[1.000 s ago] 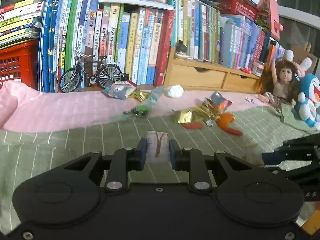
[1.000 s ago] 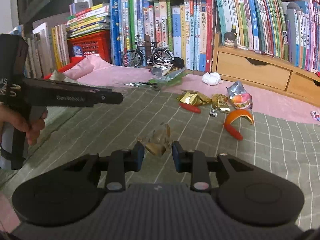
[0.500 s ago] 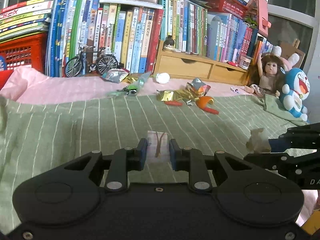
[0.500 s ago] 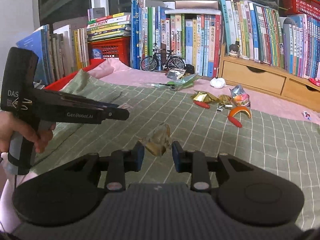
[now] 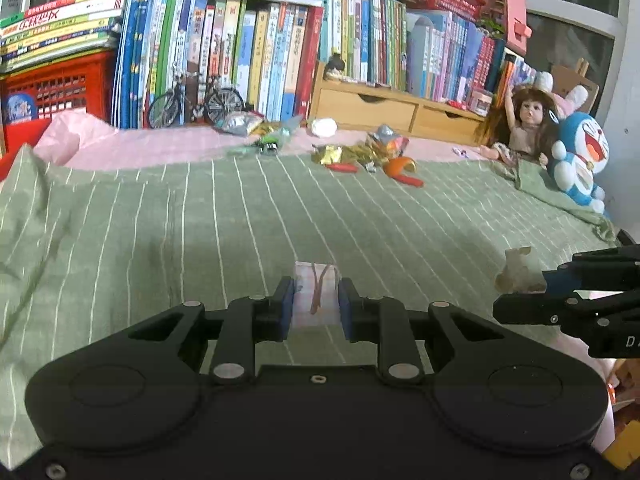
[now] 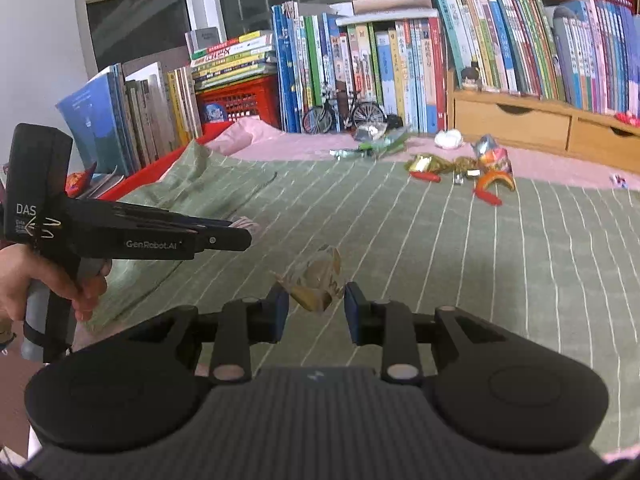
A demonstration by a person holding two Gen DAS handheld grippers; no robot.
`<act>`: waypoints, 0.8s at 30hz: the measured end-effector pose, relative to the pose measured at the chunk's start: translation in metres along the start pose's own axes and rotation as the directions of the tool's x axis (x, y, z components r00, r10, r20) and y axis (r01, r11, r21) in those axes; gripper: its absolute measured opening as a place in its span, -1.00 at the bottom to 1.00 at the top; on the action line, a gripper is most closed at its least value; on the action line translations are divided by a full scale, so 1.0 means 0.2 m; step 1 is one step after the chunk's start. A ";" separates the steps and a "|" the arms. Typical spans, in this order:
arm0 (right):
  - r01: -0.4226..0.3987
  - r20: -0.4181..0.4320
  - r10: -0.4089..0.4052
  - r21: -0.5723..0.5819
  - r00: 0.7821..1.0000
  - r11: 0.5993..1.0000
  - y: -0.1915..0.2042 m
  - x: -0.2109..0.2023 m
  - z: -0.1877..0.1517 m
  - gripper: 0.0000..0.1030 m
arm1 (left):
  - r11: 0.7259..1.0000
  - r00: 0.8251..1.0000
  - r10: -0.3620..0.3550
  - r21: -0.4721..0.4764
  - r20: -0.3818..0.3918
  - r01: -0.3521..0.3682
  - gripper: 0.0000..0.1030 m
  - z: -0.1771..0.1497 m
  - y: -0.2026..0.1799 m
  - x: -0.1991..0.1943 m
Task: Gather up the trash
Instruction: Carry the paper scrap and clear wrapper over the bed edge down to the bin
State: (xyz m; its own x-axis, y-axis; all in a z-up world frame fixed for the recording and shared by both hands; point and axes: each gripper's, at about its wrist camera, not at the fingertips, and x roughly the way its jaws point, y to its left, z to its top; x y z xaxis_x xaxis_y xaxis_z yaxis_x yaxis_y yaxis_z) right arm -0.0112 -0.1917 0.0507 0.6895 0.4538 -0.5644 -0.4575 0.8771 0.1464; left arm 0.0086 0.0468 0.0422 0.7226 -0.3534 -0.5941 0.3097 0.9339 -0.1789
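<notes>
Above the near part of the bed [image 5: 240,216], both tools are shown drawn back from the litter pile [image 5: 360,154], which now lies farther off than a second ago, along the far edge of the green striped cover by the books [image 5: 248,48]. The left tool [image 5: 316,300] is pressed together on a clear wrapper [image 5: 316,292] with a reddish streak. The right tool [image 6: 316,304] is pinching a crumpled brownish wrapper [image 6: 316,280]. Both pieces are thus held clear of the cover. The retreat is judged to mark the carrying step: two items are collected and await disposal, though no bin is seen in either view. Foil packets, orange peel [image 5: 400,165] and a white wad [image 5: 324,127] remain to be gathered.
</notes>
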 end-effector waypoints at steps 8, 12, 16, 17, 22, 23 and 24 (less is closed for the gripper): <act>-0.015 -0.001 0.015 0.010 1.000 1.000 0.06 -0.11 -0.12 -0.32 | 0.999 1.000 -0.017 -0.033 0.012 0.017 -0.57 -0.18 -0.03 -0.14; -0.015 0.006 0.015 -0.001 1.000 1.000 0.11 -0.16 -0.17 -0.32 | 0.999 0.999 -0.042 -0.031 0.022 0.042 -0.57 -0.26 -0.07 -0.25; -0.025 0.011 0.025 0.001 1.000 1.000 0.15 -0.22 -0.23 -0.32 | 0.999 0.998 -0.053 -0.004 0.025 0.053 -0.57 -0.32 -0.13 -0.35; -0.025 0.011 0.025 0.001 1.000 1.000 0.16 -0.23 -0.24 -0.32 | 0.998 0.998 -0.065 -0.006 0.023 0.065 -0.57 -0.33 -0.13 -0.37; -0.043 0.016 0.043 -0.012 0.999 0.999 0.21 -0.31 -0.31 -0.32 | 0.994 0.994 -0.110 -0.009 0.023 0.111 -0.56 -0.42 -0.19 -0.49; -0.051 0.017 0.051 -0.015 0.999 0.999 0.23 -0.33 -0.33 -0.32 | 0.992 0.992 -0.123 -0.009 0.019 0.123 -0.56 -0.44 -0.20 -0.51; -0.059 0.018 0.059 -0.019 0.998 0.998 0.24 -0.35 -0.34 -0.32 | 0.991 0.991 -0.133 -0.016 0.013 0.133 -0.56 -0.46 -0.21 -0.53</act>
State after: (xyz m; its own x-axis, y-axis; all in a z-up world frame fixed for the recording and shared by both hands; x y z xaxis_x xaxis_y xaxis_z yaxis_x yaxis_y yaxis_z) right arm -0.1191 -0.1914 0.0420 0.6716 0.5076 -0.5397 -0.5077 0.8458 0.1637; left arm -0.1378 0.0493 0.0408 0.6830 -0.4754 -0.5544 0.3932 0.8791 -0.2694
